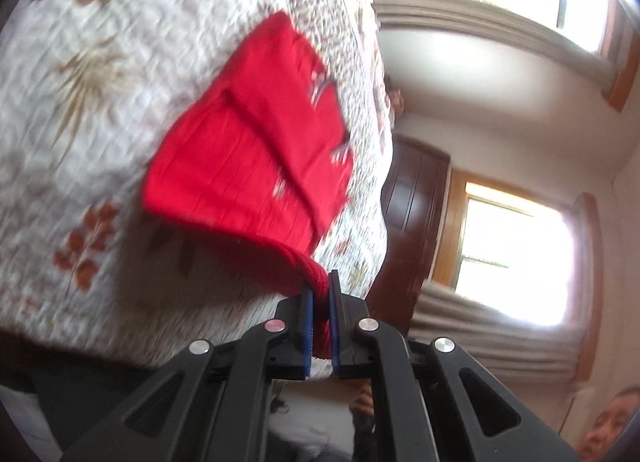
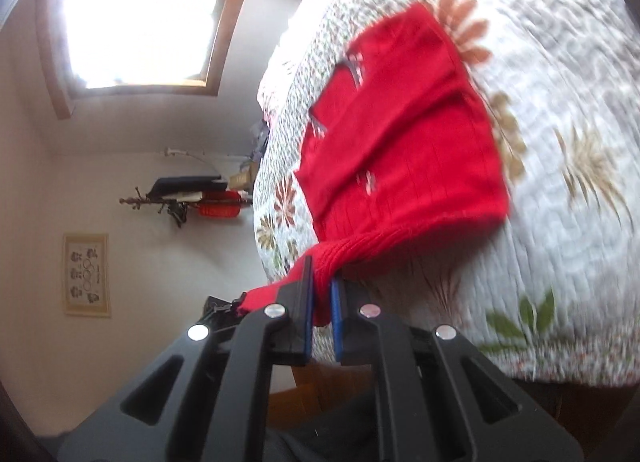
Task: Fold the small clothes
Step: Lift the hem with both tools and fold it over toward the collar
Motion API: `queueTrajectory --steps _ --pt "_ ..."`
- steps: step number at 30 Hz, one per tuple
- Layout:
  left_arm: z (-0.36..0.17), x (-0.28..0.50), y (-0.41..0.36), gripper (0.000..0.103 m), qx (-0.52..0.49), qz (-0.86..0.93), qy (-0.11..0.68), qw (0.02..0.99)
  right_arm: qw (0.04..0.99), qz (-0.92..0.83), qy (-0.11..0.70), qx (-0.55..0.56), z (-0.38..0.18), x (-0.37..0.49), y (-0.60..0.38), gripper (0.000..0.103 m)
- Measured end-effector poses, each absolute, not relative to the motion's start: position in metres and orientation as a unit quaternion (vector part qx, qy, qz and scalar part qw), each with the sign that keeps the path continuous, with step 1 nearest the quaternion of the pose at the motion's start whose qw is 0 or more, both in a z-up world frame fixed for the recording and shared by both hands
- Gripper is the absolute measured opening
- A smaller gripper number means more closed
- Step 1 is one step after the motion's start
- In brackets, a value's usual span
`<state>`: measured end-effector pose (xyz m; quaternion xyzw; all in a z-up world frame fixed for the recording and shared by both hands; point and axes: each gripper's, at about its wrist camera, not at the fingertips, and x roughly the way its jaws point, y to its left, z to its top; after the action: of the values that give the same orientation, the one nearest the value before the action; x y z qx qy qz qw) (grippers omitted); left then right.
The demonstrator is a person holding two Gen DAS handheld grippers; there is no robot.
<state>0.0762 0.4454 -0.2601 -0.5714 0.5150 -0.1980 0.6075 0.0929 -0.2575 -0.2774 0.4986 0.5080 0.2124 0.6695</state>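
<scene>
Black fingers with blue pads fill the bottom of both views. Left gripper [image 1: 321, 290] pinches a ribbed corner of the red knit garment [image 1: 256, 150], the cloth squeezed between the two pads; the right gripper [image 2: 321, 276] does the same with the other near corner, and a bit of red hem sticks out past its left finger. So both are pressed together on fabric, not spread.

The garment lies on a floral quilt [image 1: 100, 82] (a bed, I think), towards the quilt's edge. It is already partly folded: a flap lies over the body w/ a clear diagonal edge, approx. along the middle. The near hem is raised off the quilt and hangs between the two grippers, while the far part rests flat.

My judgement: the side folds are done, and what is left is to bring this near hem over to the far end, then release and smooth. Pictures are blurred, so details of the small grey marks on the cloth I cannot tell.
</scene>
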Motion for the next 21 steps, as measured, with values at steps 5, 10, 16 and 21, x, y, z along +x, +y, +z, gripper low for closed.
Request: queueTrajectory --steps 5,10,16,21 --pt "-0.286 0.14 0.443 0.006 -0.589 -0.172 0.522 0.593 0.666 0.191 0.518 0.502 -0.293 0.154 -0.263 0.006" --pt "-0.327 0.194 0.437 0.006 -0.585 -0.147 0.55 0.578 0.652 0.159 0.545 0.502 -0.331 0.211 -0.269 0.006" --pt "-0.369 0.238 0.428 0.007 -0.569 -0.125 0.582 0.567 0.637 0.129 0.58 0.49 -0.378 0.256 -0.273 0.007" --pt "-0.374 0.259 0.426 0.028 -0.555 -0.129 0.586 0.576 0.636 0.122 0.596 0.474 -0.396 0.28 -0.273 0.018"
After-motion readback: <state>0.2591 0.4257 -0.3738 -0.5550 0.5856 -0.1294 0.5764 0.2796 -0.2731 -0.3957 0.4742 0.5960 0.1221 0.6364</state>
